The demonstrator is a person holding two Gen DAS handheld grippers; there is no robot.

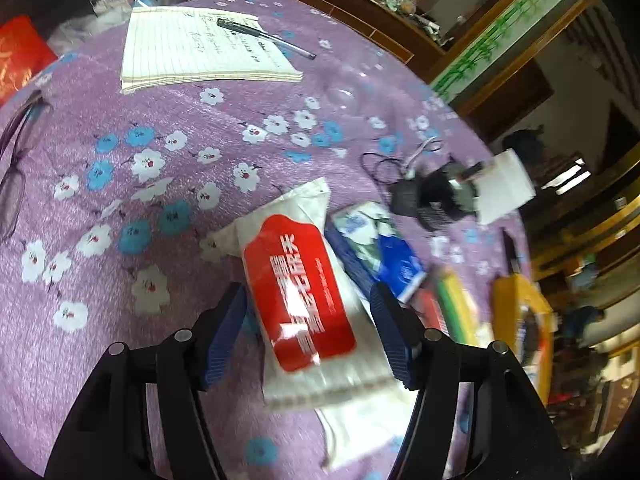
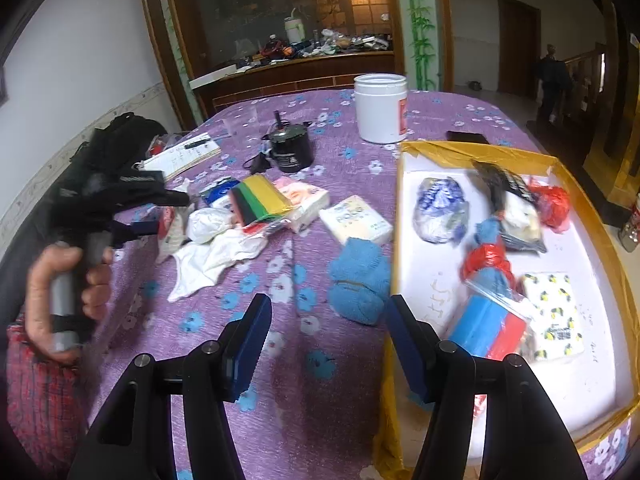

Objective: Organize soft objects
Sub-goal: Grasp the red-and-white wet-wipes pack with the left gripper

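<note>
A white tissue pack with a red label (image 1: 300, 296) sits between the fingers of my left gripper (image 1: 308, 336). Both blue pads press its sides, so the gripper is shut on it, just over a white cloth (image 1: 360, 424). A blue tissue pack (image 1: 376, 240) lies right behind. In the right wrist view my right gripper (image 2: 326, 344) stands open and holds nothing, a little short of a rolled blue sock (image 2: 360, 284). The sock lies against the yellow-rimmed box (image 2: 476, 152), which holds several soft bundles. A colourful sponge pack (image 2: 260, 200) and a yellow-white tissue pack (image 2: 356, 220) lie on the purple cloth.
A notebook with a pen (image 1: 200, 48) and glasses (image 1: 16, 168) lie at the far left. A black motor with wires (image 2: 290, 152), a white jar (image 2: 381, 108) and a dark phone (image 2: 468, 137) stand farther back. A person's hand (image 2: 60, 292) grips the left tool.
</note>
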